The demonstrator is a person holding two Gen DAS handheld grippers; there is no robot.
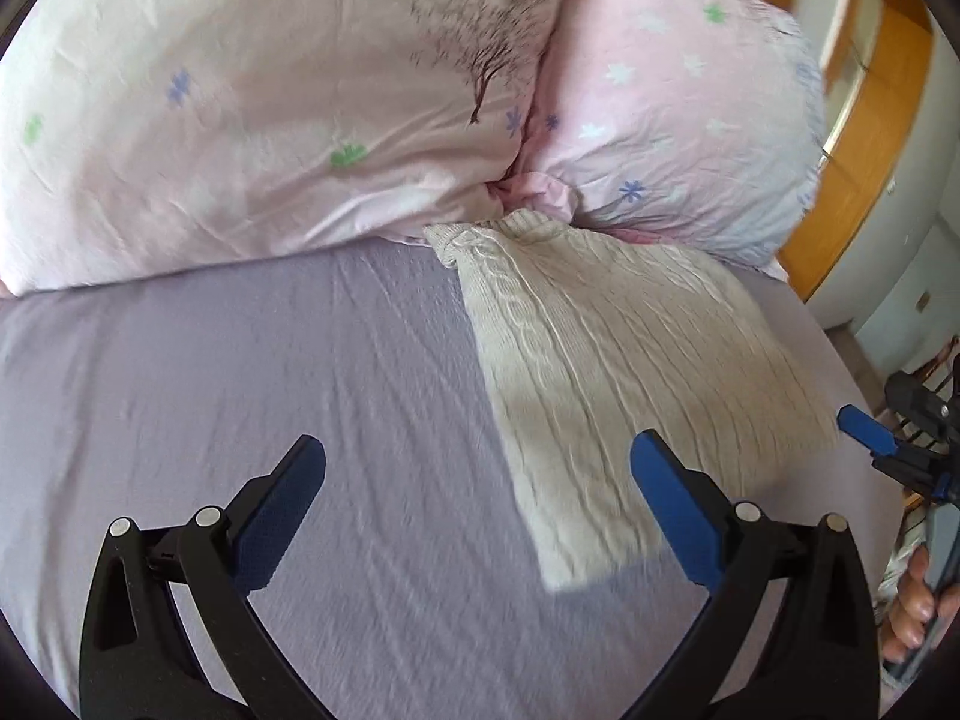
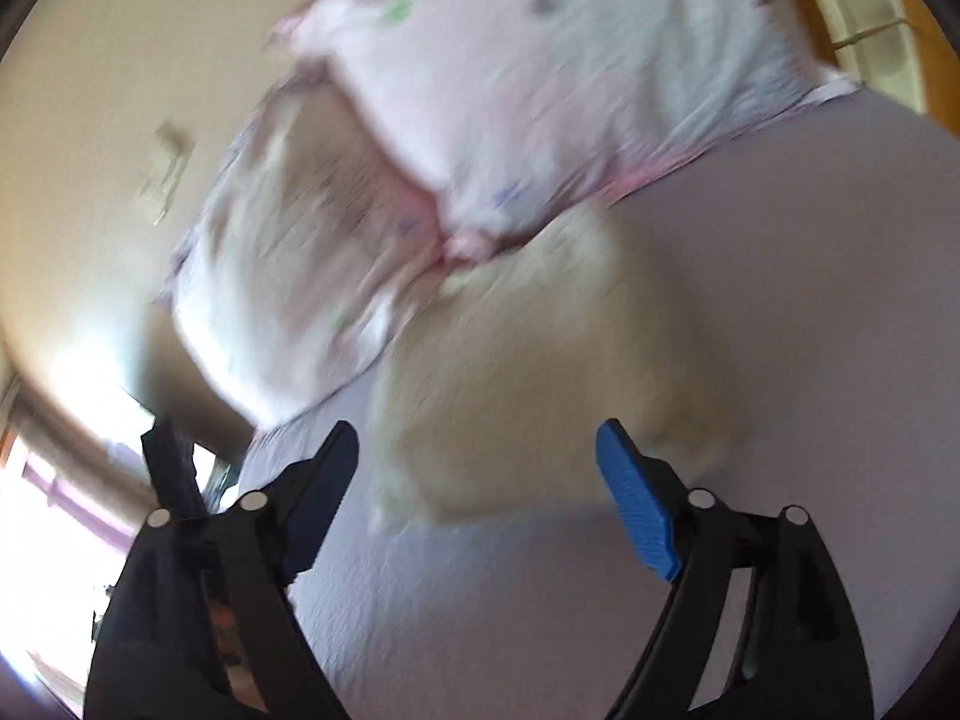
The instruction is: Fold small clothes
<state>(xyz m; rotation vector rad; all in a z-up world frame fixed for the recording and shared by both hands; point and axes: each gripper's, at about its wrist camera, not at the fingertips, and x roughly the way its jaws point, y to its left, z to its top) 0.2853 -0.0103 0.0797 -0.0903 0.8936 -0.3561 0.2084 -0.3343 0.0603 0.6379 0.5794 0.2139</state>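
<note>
Left wrist view first: I've got my left tongs (image 1: pixel 477 474) spread wide and released over the lilac sheet (image 1: pixel 240 360), nothing between the blue pads (image 1: pixel 675 510). Folded cream sweater (image 1: pixel 624 360) lies flat on the sheet, just ahead and right of these tongs, and its near corner runs under the right-hand pad; whether that pad touches the knit I can't tell. Its far end is tucked against the seam where the two pink pillows (image 1: pixel 270 120) meet, well beyond the fingertips. Off to the right edge I can see my right tongs (image 1: pixel 882 438), with a hand (image 1: pixel 915 606) gripping the handle, beside the sweater's right edge and apart from it. Over to the right wrist view, and it's badly smeared: right tongs (image 2: pixel 477 468) are released too, jaws standing wide, nothing pinched. Sweater (image 2: pixel 540 372) sits just past the tips as a pale blur on the sheet (image 2: pixel 780 300), with the pillows (image 2: pixel 510 90) beyond it. Past the left finger there's a cream wall (image 2: pixel 120 120) and bright window glare lower down.
</note>
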